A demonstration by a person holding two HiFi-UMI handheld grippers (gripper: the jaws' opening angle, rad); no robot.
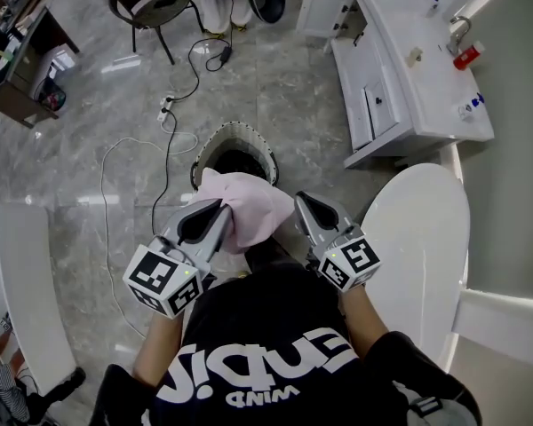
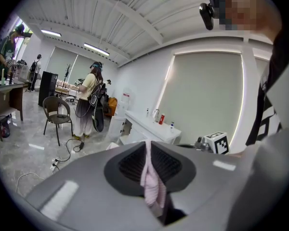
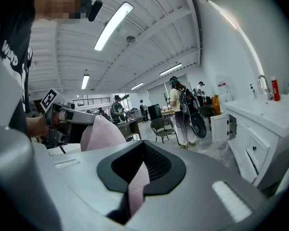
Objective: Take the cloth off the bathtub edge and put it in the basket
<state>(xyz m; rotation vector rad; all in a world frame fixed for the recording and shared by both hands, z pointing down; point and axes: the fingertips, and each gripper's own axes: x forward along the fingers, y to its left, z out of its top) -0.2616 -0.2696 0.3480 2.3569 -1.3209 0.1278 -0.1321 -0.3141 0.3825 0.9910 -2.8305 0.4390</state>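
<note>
Head view: left gripper [image 1: 222, 211] and right gripper [image 1: 301, 202] both clamp cloth [image 1: 251, 204]; basket [image 1: 237, 128] just beyond.

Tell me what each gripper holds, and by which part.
Both hold the pink cloth: the left gripper pinches a fold at its left side, the right gripper a fold at its right side.

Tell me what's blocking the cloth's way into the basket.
Nothing visible. The pink cloth, clamped by the left gripper and the right gripper, hangs over the near rim of the basket, and nothing lies across the basket's dark mouth.
</note>
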